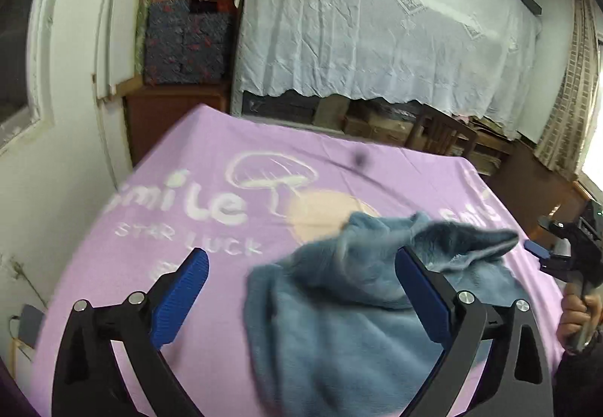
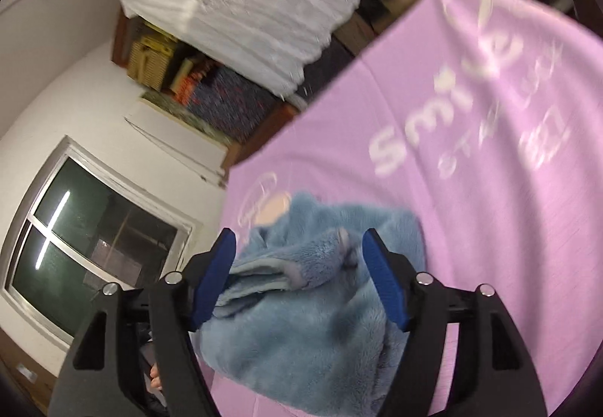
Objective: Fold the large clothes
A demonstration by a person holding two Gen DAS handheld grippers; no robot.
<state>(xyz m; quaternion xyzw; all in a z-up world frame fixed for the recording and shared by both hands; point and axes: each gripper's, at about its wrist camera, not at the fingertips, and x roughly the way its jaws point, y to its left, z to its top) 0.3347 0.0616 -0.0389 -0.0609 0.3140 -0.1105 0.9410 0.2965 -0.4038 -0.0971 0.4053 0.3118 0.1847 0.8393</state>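
Observation:
A fluffy blue garment [image 1: 331,323] lies bunched on a lilac sheet [image 1: 169,161] printed with "smile" and a mushroom. My left gripper [image 1: 301,255] stands wide open above its left part; the cloth lies under and beside the right pad and nothing is pinched. In the right wrist view the same blue garment [image 2: 301,334] is heaped on the lilac sheet [image 2: 471,228]. A folded bunch sits between the spread jaws of my right gripper [image 2: 298,236], and the pads do not press on it. The right gripper [image 1: 542,251] also shows at the right edge, held by a hand [image 1: 576,315].
A white embroidered cloth [image 1: 377,21] covers tall furniture behind the bed. Stacked boxes and patterned bedding [image 1: 184,36] fill a corner cabinet. A wooden chair [image 1: 441,130] stands past the far edge. A dark window [image 2: 94,240] is in the white wall at the left.

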